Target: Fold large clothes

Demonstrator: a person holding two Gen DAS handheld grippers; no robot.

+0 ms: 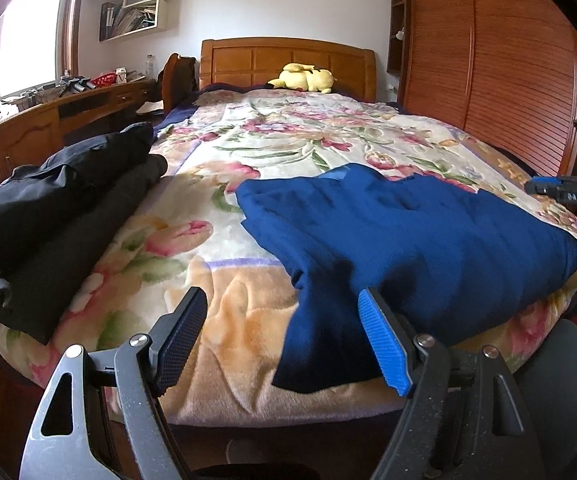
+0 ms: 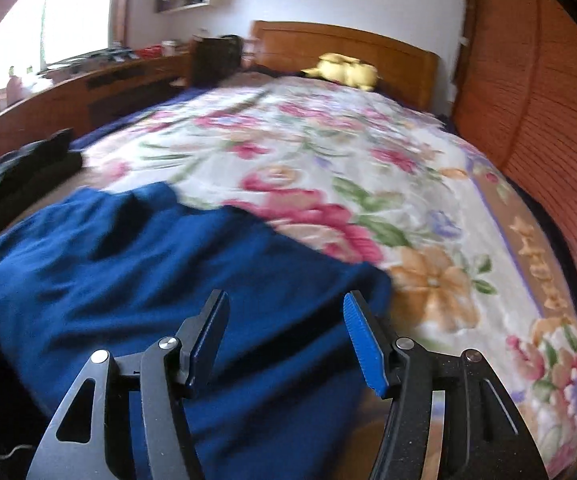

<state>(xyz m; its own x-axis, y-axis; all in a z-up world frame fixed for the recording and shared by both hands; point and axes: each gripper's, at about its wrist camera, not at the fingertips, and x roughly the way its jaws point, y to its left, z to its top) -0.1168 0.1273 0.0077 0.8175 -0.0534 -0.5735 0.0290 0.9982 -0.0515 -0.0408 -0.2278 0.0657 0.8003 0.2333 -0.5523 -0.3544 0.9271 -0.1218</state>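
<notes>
The left hand-held gripper (image 1: 282,340) hangs released, jaws wide, over the near edge of the bed (image 1: 224,320), nothing between them. The right hand-held gripper (image 2: 286,340) also stands parted and empty; its blurred view suggests it hovers just above the blue garment (image 1: 408,240) lying flat on the floral blanket (image 2: 368,152).

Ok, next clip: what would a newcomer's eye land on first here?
The dark blue garment spread across the near end of the bed, bold against the floral blanket. Next, the black clothes piled at the bed's left edge, and the yellow plush toy against the wooden headboard. Both grippers, left gripper and right gripper, hang open over the near edge.
</notes>
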